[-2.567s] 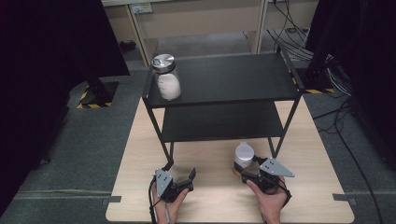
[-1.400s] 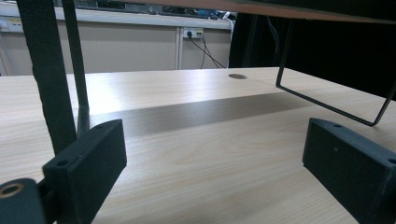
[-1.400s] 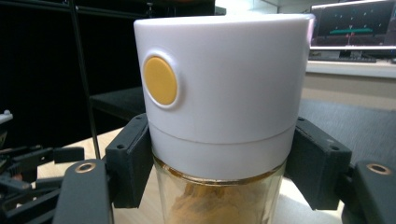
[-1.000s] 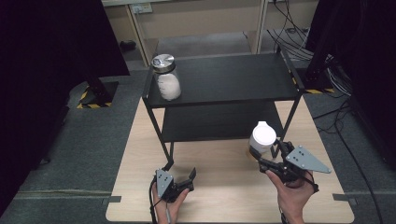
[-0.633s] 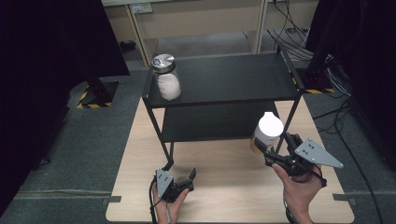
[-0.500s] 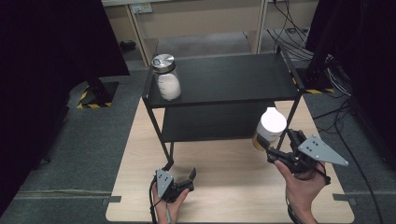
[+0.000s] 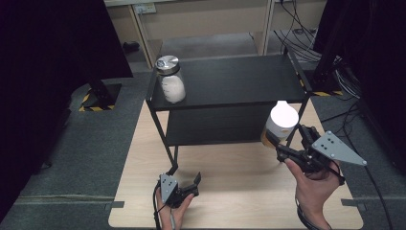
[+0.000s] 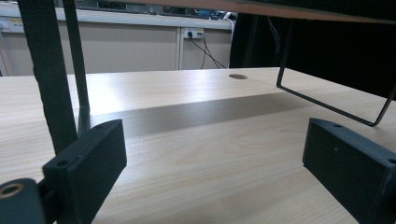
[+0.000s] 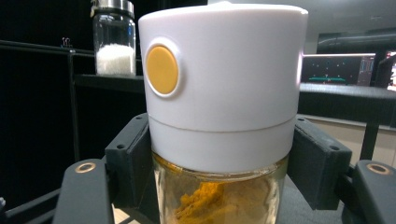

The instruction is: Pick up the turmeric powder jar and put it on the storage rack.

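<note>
A glass spice jar (image 7: 281,123) with a white cap and orange powder inside hangs in the air by the black shelf's front right leg, upright. My right gripper (image 7: 286,141) is shut on its glass body, one black jaw on each side, as the right gripper view shows on the jar (image 9: 223,121). A second jar (image 7: 171,79) with a metal lid and white grains stands on the top shelf at the front left; that jar (image 9: 113,39) stands far off to the left. My left gripper (image 7: 188,184) rests open on the table with nothing between its jaws.
The black two-tier shelf (image 7: 239,79) stands on the light wooden table (image 7: 230,191); its thin legs (image 8: 77,70) rise close in front of my left gripper. Grey carpet and cables surround the table.
My right gripper picked the orange-powder jar up from the table near the front and has carried it up and to the right, level with the lower shelf. The left gripper has stayed put.
</note>
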A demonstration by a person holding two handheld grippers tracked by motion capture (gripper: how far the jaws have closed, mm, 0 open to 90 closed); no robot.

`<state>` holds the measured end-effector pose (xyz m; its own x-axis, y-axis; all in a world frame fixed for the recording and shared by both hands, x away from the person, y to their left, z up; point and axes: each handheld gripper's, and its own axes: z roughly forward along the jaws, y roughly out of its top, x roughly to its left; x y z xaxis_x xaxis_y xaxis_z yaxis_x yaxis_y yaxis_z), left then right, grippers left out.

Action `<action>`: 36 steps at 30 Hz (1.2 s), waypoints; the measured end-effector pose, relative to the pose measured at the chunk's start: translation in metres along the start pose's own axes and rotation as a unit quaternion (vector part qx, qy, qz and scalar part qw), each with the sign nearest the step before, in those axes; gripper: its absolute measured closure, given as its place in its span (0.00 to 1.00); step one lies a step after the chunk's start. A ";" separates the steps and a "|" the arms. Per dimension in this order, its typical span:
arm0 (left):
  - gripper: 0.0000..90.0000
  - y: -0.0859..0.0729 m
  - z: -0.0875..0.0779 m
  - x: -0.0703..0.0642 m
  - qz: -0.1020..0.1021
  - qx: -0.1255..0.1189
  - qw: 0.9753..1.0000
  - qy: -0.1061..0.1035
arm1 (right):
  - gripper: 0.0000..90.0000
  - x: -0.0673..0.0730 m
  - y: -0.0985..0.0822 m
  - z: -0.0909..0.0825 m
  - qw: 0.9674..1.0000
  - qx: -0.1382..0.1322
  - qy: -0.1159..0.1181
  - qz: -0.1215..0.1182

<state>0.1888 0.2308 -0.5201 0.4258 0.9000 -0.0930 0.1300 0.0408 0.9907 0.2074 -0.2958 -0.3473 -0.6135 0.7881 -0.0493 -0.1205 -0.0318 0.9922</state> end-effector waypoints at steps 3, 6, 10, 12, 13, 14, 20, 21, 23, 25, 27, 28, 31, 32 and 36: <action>0.06 0.000 0.000 0.000 0.000 0.000 1.000 0.000 | 0.34 0.000 0.005 0.001 1.000 -0.003 0.000 0.000; 0.06 0.000 0.000 0.000 0.000 0.000 1.000 0.000 | 0.34 0.000 0.010 0.002 1.000 -0.005 -0.001 -0.002; 0.06 0.000 0.000 0.000 0.000 0.000 1.000 0.000 | 0.34 0.001 0.015 0.004 1.000 -0.010 -0.001 -0.005; 0.06 0.000 0.000 0.000 0.001 0.000 1.000 0.000 | 0.34 0.001 0.016 0.004 1.000 -0.012 -0.001 -0.002; 0.06 0.000 0.000 0.000 0.001 0.000 1.000 0.000 | 0.34 0.001 0.017 0.004 1.000 -0.014 -0.001 -0.003; 0.06 0.000 0.000 0.000 0.001 0.000 1.000 0.000 | 0.34 0.001 0.018 0.005 1.000 -0.014 -0.001 -0.002; 0.06 0.000 0.000 0.000 0.002 0.000 1.000 0.000 | 0.34 0.001 0.025 0.006 1.000 -0.020 -0.001 -0.004; 0.06 0.000 0.000 0.000 0.002 0.000 1.000 0.000 | 0.34 0.002 0.027 0.006 1.000 -0.020 -0.001 -0.003; 0.06 0.000 0.000 0.000 0.002 0.000 1.000 0.000 | 0.34 0.001 0.030 0.007 1.000 -0.023 -0.002 -0.003; 0.06 0.000 0.000 0.000 0.002 0.000 1.000 0.000 | 0.34 0.000 0.032 0.008 1.000 -0.025 -0.002 -0.002; 0.06 0.000 0.000 -0.001 0.002 0.000 1.000 0.000 | 0.34 0.000 0.036 0.008 1.000 -0.026 -0.003 -0.001; 0.06 0.000 0.000 -0.001 0.002 0.000 1.000 0.000 | 0.34 0.000 0.037 0.009 1.000 -0.027 -0.003 -0.002; 0.06 0.000 0.000 -0.001 0.002 0.000 1.000 0.000 | 0.34 -0.001 0.041 0.011 1.000 -0.029 -0.003 0.001; 0.06 0.000 0.000 -0.001 0.002 0.000 1.000 0.000 | 0.34 -0.002 0.043 0.012 1.000 -0.030 -0.003 0.000; 0.06 0.000 0.000 -0.001 0.002 0.000 1.000 0.000 | 0.34 -0.004 0.046 0.015 0.999 -0.032 -0.002 0.005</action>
<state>0.1890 0.2302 -0.5201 0.4270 0.8998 -0.0897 0.1285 0.0378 0.9910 0.2154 -0.2911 -0.3001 -0.6119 0.7900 -0.0387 -0.1646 -0.0794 0.9832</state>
